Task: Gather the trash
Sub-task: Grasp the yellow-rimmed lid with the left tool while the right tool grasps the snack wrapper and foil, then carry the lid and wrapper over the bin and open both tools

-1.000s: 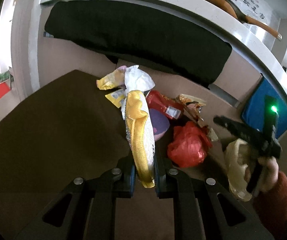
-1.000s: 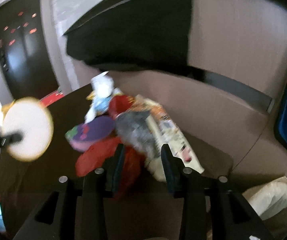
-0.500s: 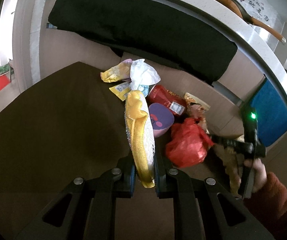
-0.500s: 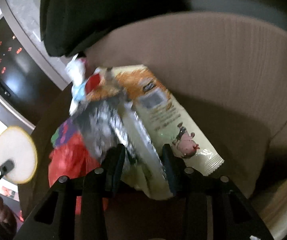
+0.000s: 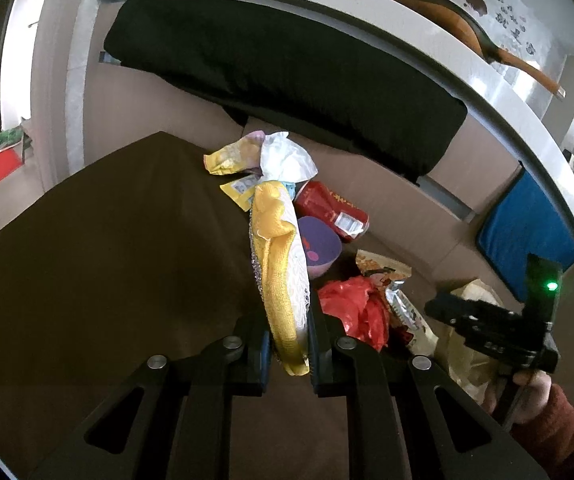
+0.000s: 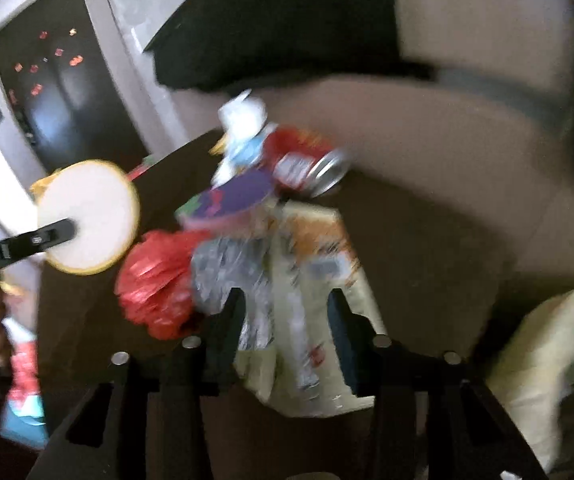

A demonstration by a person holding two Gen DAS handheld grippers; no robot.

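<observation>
The collecting is only at its start, as I judge it: most of the trash lies in one heap on the dark table [image 5: 87, 280], and nothing shows as already put away. A pale bag [image 6: 547, 360] sits low at the right of the right gripper [image 6: 285, 312], perhaps the place for the trash, but I cannot tell.

The left gripper [image 5: 289, 332] is clamped on a round yellow pad [image 5: 281, 280], held on its edge between the jaws and standing up ahead of them. Beyond it lie a white wrapper [image 5: 285, 158] and a yellow packet [image 5: 227, 160]; ahead and to its right are a red can [image 5: 331, 210], a purple bowl [image 5: 319, 244] and a red bag [image 5: 351, 308].

The right gripper's jaws are opening. A snack packet [image 6: 307, 300] lies between them, and the pads seem not to press on it. The picture is blurred. The red bag is just left of its left finger.
</observation>
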